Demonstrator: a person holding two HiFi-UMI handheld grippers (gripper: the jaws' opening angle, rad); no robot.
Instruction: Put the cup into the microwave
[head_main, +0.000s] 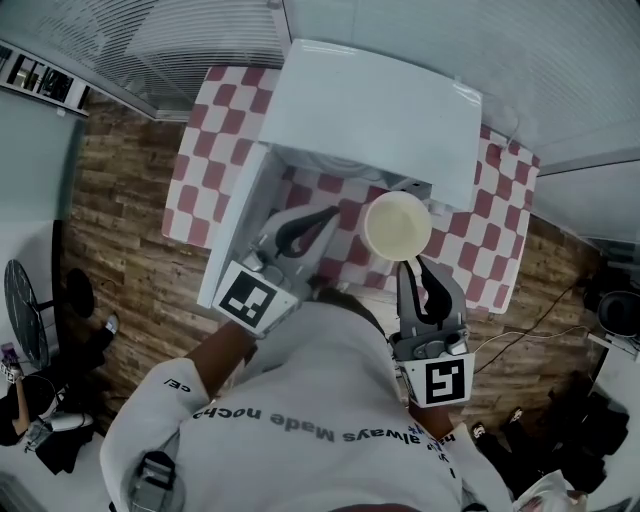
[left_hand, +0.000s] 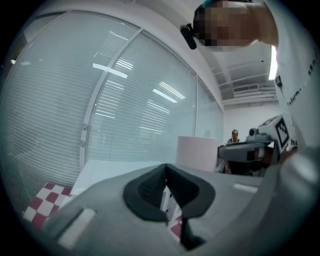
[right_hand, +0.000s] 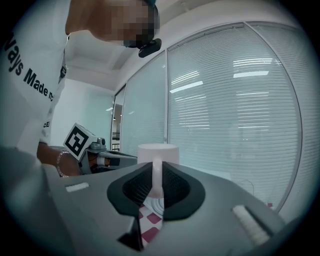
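Note:
A white cup (head_main: 398, 225) hangs over the checkered table in front of the white microwave (head_main: 380, 110). My right gripper (head_main: 408, 268) is shut on its handle; in the right gripper view the handle (right_hand: 157, 180) sits pinched between the pads, with the cup body (right_hand: 158, 152) beyond them. The microwave door (head_main: 235, 230) stands open to the left. My left gripper (head_main: 312, 222) is shut on nothing, just left of the cup and beside the door. The left gripper view shows the cup (left_hand: 197, 152) to the right past the closed jaws (left_hand: 167, 192).
The red-and-white checkered tablecloth (head_main: 215, 130) covers a small table on a wooden floor (head_main: 120, 220). Window blinds (right_hand: 235, 115) run behind the table. A cable (head_main: 530, 335) trails on the floor at right. Another person (left_hand: 234, 136) sits far off.

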